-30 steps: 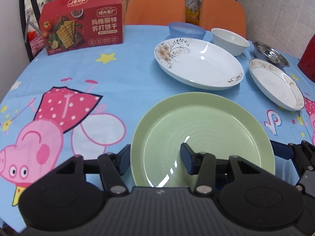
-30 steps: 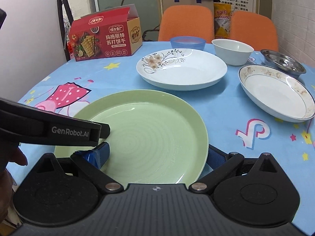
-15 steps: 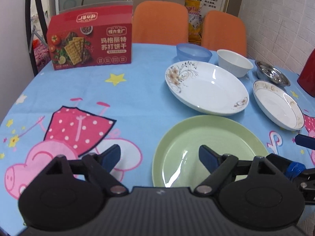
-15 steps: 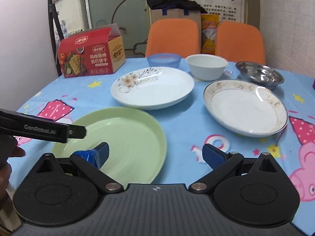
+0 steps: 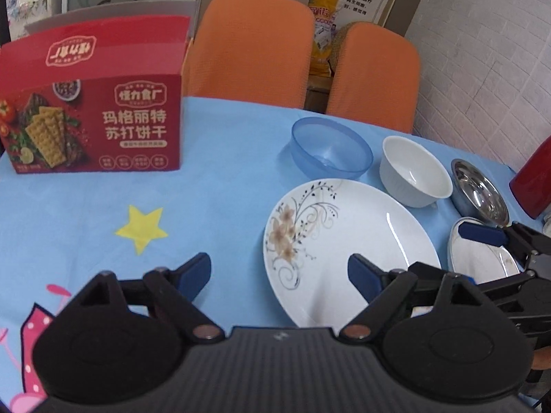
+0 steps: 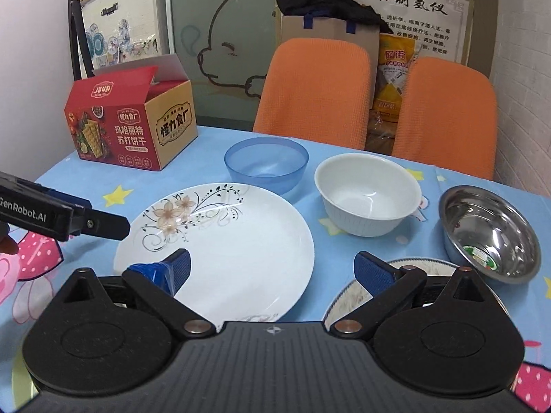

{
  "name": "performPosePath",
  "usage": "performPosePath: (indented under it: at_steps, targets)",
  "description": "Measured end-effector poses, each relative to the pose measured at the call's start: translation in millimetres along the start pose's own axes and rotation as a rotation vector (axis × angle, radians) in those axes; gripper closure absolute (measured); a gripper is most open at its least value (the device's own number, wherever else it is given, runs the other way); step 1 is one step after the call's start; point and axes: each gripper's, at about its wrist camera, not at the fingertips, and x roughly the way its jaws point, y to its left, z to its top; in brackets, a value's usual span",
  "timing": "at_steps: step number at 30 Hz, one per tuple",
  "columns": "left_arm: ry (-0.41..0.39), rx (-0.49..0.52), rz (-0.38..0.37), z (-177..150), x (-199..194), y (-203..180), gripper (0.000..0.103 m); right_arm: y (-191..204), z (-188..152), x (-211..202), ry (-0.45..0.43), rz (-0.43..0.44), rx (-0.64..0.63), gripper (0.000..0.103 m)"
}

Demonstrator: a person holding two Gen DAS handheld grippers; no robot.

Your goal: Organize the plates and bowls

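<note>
Ahead of your right claw (image 6: 272, 270), the flowered plate (image 6: 224, 241) looks glossy ceramic, the blue bowl (image 6: 266, 164) translucent plastic, the rightmost bowl (image 6: 489, 234) shiny metal.

We see a white floral plate (image 6: 220, 241) lying flat on the blue cloth, empty, its flower pattern toward the left rim. Behind it stand a translucent blue bowl (image 6: 267, 165) and, just to its right, a white bowl (image 6: 366, 194), both upright and empty. A steel bowl (image 6: 489, 237) sits farther right, and a patterned-rim plate (image 6: 347, 297) lies beside the floral one.
</note>
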Motion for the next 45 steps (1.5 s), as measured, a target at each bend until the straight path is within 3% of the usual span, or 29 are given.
performPosePath:
  at_steps: [7,10,14,17,20,23,30,33,35,38,45]
  targets:
    - [0.016,0.000,0.002,6,20,5,0.017,3,-3,43,0.111,0.085,0.017,0.014]
    - [0.026,-0.004,0.001,4,23,7,0.017,18,-1,48,0.111,0.060,0.014,0.012]
    - [0.029,0.006,0.014,2,24,9,0.017,23,4,49,0.095,0.110,0.022,0.014]
    - [0.046,0.009,0.018,-1,30,9,0.017,19,-1,40,0.083,0.032,0.012,0.014]
    - [0.060,0.012,0.017,-4,38,5,0.017,17,-9,40,0.110,0.080,0.044,0.014]
    - [0.058,0.027,0.029,-8,41,2,0.017,24,-15,41,0.098,0.056,0.018,0.013]
    - [0.030,0.079,0.089,-17,38,-5,0.032,24,-22,36,0.058,0.071,0.001,0.013]
    - [0.011,0.088,0.094,-21,36,-14,0.049,33,-23,35,0.057,0.100,-0.019,0.014]
    - [0.016,0.076,0.121,-19,38,-17,0.049,41,-20,36,0.064,0.074,-0.016,0.014]
    - [0.035,0.046,0.097,-14,35,-16,0.051,41,-14,35,0.082,0.055,0.001,0.014]
    - [-0.053,0.074,0.106,-8,-4,-35,0.051,50,-6,-5,-0.007,0.023,0.000,0.014]
